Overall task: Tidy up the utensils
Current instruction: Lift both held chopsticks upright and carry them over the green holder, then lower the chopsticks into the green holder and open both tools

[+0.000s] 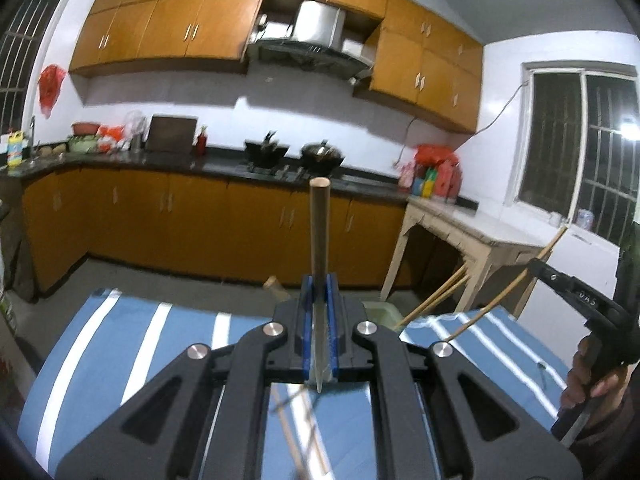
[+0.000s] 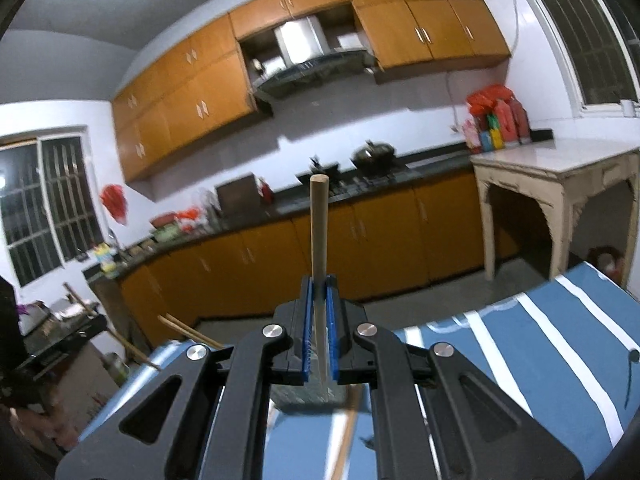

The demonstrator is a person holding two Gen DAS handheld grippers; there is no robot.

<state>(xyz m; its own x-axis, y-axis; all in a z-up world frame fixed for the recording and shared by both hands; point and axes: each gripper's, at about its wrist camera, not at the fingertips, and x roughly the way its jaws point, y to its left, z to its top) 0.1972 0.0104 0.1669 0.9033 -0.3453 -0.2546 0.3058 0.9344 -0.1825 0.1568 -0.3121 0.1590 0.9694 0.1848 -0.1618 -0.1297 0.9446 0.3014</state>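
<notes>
My left gripper (image 1: pixel 319 280) is shut on a wooden-handled utensil (image 1: pixel 319 224) that stands upright between the blue pads, its metal end pointing down over the blue striped cloth (image 1: pixel 160 344). My right gripper (image 2: pixel 319 282) is shut on a second wooden-handled utensil (image 2: pixel 319 224), also upright. The right gripper's body shows in the left wrist view (image 1: pixel 580 300) at the right, held by a hand. Thin wooden chopsticks (image 1: pixel 436 298) stick up from a pale green container (image 1: pixel 380 312) just beyond the left gripper. More chopsticks (image 2: pixel 188 330) show at the left in the right wrist view.
The blue cloth with white stripes (image 2: pixel 540 344) covers the table under both grippers. Loose sticks (image 1: pixel 296 432) lie on it below the left gripper. A pale side table (image 2: pixel 560 176) stands at the right. A kitchen counter with woks (image 1: pixel 296 156) runs along the far wall.
</notes>
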